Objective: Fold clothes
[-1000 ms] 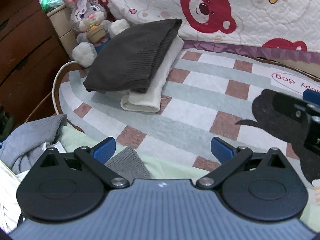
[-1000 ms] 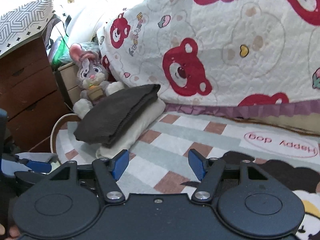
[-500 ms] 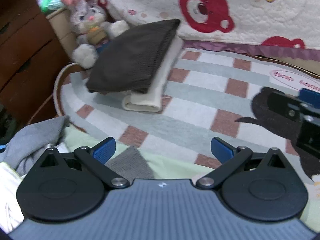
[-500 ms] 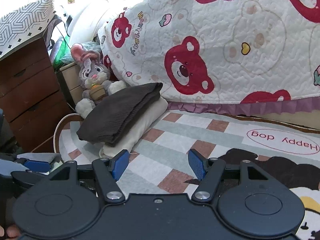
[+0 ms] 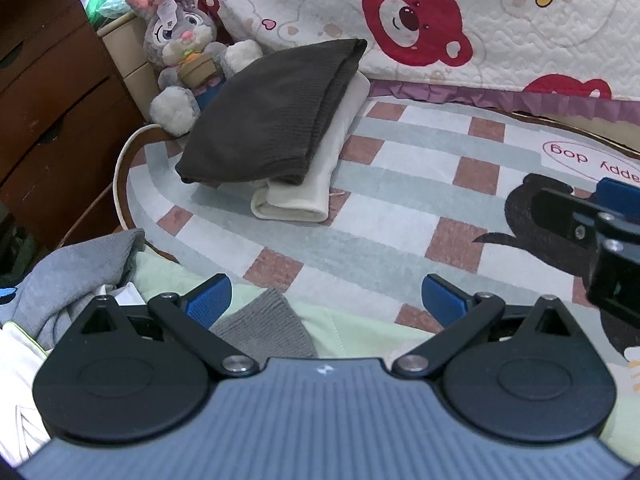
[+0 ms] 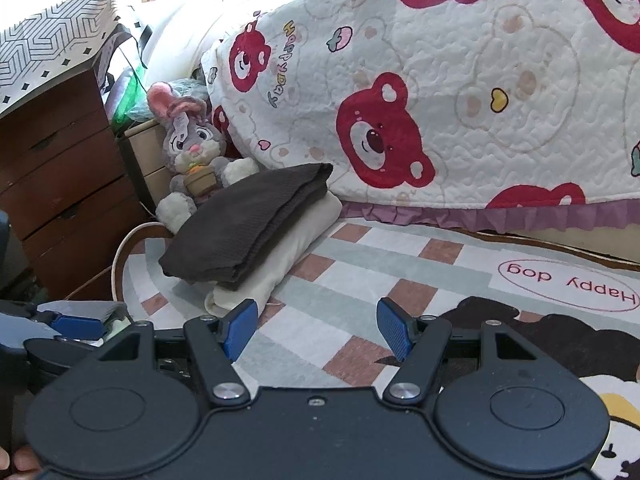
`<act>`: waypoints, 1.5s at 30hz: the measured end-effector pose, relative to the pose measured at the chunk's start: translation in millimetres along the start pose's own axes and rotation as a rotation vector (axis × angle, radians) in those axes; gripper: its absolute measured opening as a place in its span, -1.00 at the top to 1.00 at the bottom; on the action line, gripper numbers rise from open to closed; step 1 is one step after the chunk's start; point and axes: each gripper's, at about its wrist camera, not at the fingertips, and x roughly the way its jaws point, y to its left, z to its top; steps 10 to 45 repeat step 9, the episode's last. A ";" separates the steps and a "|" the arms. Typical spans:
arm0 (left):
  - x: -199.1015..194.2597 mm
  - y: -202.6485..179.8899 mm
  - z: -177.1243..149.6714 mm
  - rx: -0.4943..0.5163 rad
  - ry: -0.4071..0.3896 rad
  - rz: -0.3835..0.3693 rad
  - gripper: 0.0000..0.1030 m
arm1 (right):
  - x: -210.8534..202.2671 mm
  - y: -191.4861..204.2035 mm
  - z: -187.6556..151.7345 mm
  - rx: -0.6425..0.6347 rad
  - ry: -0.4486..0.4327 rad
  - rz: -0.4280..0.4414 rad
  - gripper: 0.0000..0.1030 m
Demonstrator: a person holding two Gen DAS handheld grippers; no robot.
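- Bedroom floor with a checked rug (image 5: 392,184) in pale green, white and terracotta squares, short-piled, rounded at its left edge; quilted bear-print bedspread (image 6: 480,92) hanging behind, with a purple frill along its hem.
- Done, judging by the layout: dark knit (image 5: 276,116) folded flat, ribbed and thick, stacked on a cream garment (image 5: 320,176) folded into a long soft roll; both near the rug's far-left edge, leaning toward a plush rabbit (image 5: 180,40).
- Left to do, apparently: a loose heap at the rug's near-left edge, with a grey top (image 5: 76,268) crumpled, a pale green piece (image 5: 360,320) lying smooth, and a ribbed grey cuff (image 5: 264,328) poking out over it; something white further left, too cut off to name.
- Roughly two pieces finished, several waiting; next garment not yet picked up.
- Left gripper (image 5: 326,296) spread wide, blue ridged pads apart, holding nothing, hovering just over the green piece and cuff.
- Right gripper (image 6: 316,330) likewise gaping and empty, raised over bare rug toward the right, well apart from the stack.
- Wooden drawers (image 6: 60,176) standing left of the rug, hard and glossy against all the soft cloth.
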 end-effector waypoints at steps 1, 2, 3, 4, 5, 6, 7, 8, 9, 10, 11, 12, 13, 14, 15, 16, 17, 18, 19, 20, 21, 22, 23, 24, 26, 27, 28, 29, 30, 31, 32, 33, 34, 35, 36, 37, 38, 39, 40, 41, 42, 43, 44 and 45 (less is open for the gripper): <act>-0.3 -0.1 -0.4 0.003 0.000 0.000 -1.00 | 0.2 0.4 -0.6 -0.003 0.002 0.001 -0.37; -0.7 -0.2 -1.0 0.004 0.001 0.001 -1.00 | 0.4 0.8 -1.3 -0.005 0.003 0.003 -0.38; -1.1 -0.2 -1.6 0.005 0.001 0.003 -1.00 | 1.3 1.4 -1.7 -0.007 0.006 0.004 -0.38; -1.5 0.0 -1.8 0.004 0.002 0.004 -1.00 | 2.2 1.8 -2.3 -0.007 0.010 0.005 -0.38; -1.8 0.2 -2.1 0.003 0.002 0.004 -1.00 | 3.0 2.3 -3.0 -0.008 0.013 0.007 -0.38; -2.1 0.3 -2.3 0.003 0.002 0.005 -1.00 | 3.5 2.6 -3.5 -0.009 0.015 0.008 -0.38; -2.3 -0.1 -2.0 0.006 0.002 0.005 -1.00 | 4.0 3.0 -3.9 -0.010 0.017 0.010 -0.38; -2.9 -0.5 -2.2 0.007 0.002 0.004 -1.00 | 3.9 3.0 -4.1 -0.010 0.018 0.011 -0.38; -3.4 -0.9 -2.4 0.008 0.003 0.003 -1.00 | 3.8 3.0 -4.2 -0.010 0.019 0.011 -0.38; -3.4 -0.9 -2.4 0.008 0.003 0.003 -1.00 | 3.8 3.0 -4.2 -0.010 0.019 0.011 -0.38; -3.4 -0.9 -2.4 0.008 0.003 0.003 -1.00 | 3.8 3.0 -4.2 -0.010 0.019 0.011 -0.38; -3.4 -0.9 -2.4 0.008 0.003 0.003 -1.00 | 3.8 3.0 -4.2 -0.010 0.019 0.011 -0.38; -3.4 -0.9 -2.4 0.008 0.003 0.003 -1.00 | 3.8 3.0 -4.2 -0.010 0.019 0.011 -0.38; -3.4 -0.9 -2.4 0.008 0.003 0.003 -1.00 | 3.8 3.0 -4.2 -0.010 0.019 0.011 -0.38; -3.4 -0.9 -2.4 0.008 0.003 0.003 -1.00 | 3.8 3.0 -4.2 -0.010 0.019 0.011 -0.38; -3.4 -0.9 -2.4 0.008 0.003 0.003 -1.00 | 3.8 3.0 -4.2 -0.010 0.019 0.011 -0.38; -3.4 -0.9 -2.4 0.008 0.003 0.003 -1.00 | 3.8 3.0 -4.2 -0.010 0.019 0.011 -0.38; -3.4 -0.9 -2.4 0.008 0.003 0.003 -1.00 | 3.8 3.0 -4.2 -0.010 0.019 0.011 -0.38; -3.4 -0.9 -2.4 0.008 0.003 0.003 -1.00 | 3.8 3.0 -4.2 -0.010 0.019 0.011 -0.38; -3.4 -0.9 -2.4 0.008 0.003 0.003 -1.00 | 3.8 3.0 -4.2 -0.010 0.019 0.011 -0.38; -3.4 -0.9 -2.4 0.008 0.003 0.003 -1.00 | 3.8 3.0 -4.2 -0.010 0.019 0.011 -0.38; -3.4 -0.9 -2.4 0.008 0.003 0.003 -1.00 | 3.8 3.0 -4.2 -0.010 0.019 0.011 -0.38; -3.4 -0.9 -2.4 0.008 0.003 0.003 -1.00 | 3.8 3.0 -4.2 -0.010 0.019 0.011 -0.38; -3.4 -0.9 -2.4 0.008 0.003 0.003 -1.00 | 3.8 3.0 -4.2 -0.010 0.019 0.011 -0.38; -3.4 -0.9 -2.4 0.008 0.003 0.003 -1.00 | 3.8 3.0 -4.2 -0.010 0.019 0.011 -0.38; -3.4 -0.9 -2.4 0.008 0.003 0.003 -1.00 | 3.8 3.0 -4.2 -0.010 0.019 0.011 -0.38; -3.4 -0.9 -2.4 0.008 0.003 0.003 -1.00 | 3.8 3.0 -4.2 -0.010 0.019 0.011 -0.38; -3.4 -0.9 -2.4 0.008 0.003 0.003 -1.00 | 3.8 3.0 -4.2 -0.010 0.019 0.011 -0.38; -3.4 -0.9 -2.4 0.008 0.003 0.003 -1.00 | 3.8 3.0 -4.2 -0.010 0.019 0.011 -0.38; -3.4 -0.9 -2.4 0.008 0.003 0.003 -1.00 | 3.8 3.0 -4.2 -0.010 0.019 0.011 -0.38; -3.4 -0.9 -2.4 0.008 0.003 0.003 -1.00 | 3.8 3.0 -4.2 -0.010 0.019 0.011 -0.38; -3.4 -0.9 -2.4 0.008 0.003 0.003 -1.00 | 3.8 3.0 -4.2 -0.010 0.019 0.011 -0.38; -3.4 -0.9 -2.4 0.008 0.003 0.003 -1.00 | 3.8 3.0 -4.2 -0.010 0.019 0.011 -0.38; -3.4 -0.9 -2.4 0.008 0.003 0.003 -1.00 | 3.8 3.0 -4.2 -0.010 0.019 0.011 -0.38; -3.4 -0.9 -2.4 0.008 0.003 0.003 -1.00 | 3.8 3.0 -4.2 -0.010 0.019 0.011 -0.38; -3.4 -0.9 -2.4 0.008 0.003 0.003 -1.00 | 3.8 3.0 -4.2 -0.010 0.019 0.011 -0.38; -3.4 -0.9 -2.4 0.008 0.003 0.003 -1.00 | 3.8 3.0 -4.2 -0.010 0.019 0.011 -0.38; -3.4 -0.9 -2.4 0.008 0.003 0.003 -1.00 | 3.8 3.0 -4.2 -0.010 0.019 0.011 -0.38; -3.4 -0.9 -2.4 0.008 0.003 0.003 -1.00 | 3.8 3.0 -4.2 -0.010 0.019 0.011 -0.38; -3.4 -0.9 -2.4 0.008 0.003 0.003 -1.00 | 3.8 3.0 -4.2 -0.010 0.019 0.011 -0.38; -3.4 -0.9 -2.4 0.008 0.003 0.003 -1.00 | 3.8 3.0 -4.2 -0.010 0.019 0.011 -0.38; -3.4 -0.9 -2.4 0.008 0.003 0.003 -1.00 | 3.8 3.0 -4.2 -0.010 0.019 0.011 -0.38; -3.4 -0.9 -2.4 0.008 0.003 0.003 -1.00 | 3.8 3.0 -4.2 -0.010 0.019 0.011 -0.38; -3.4 -0.9 -2.4 0.008 0.003 0.003 -1.00 | 3.8 3.0 -4.2 -0.010 0.019 0.011 -0.38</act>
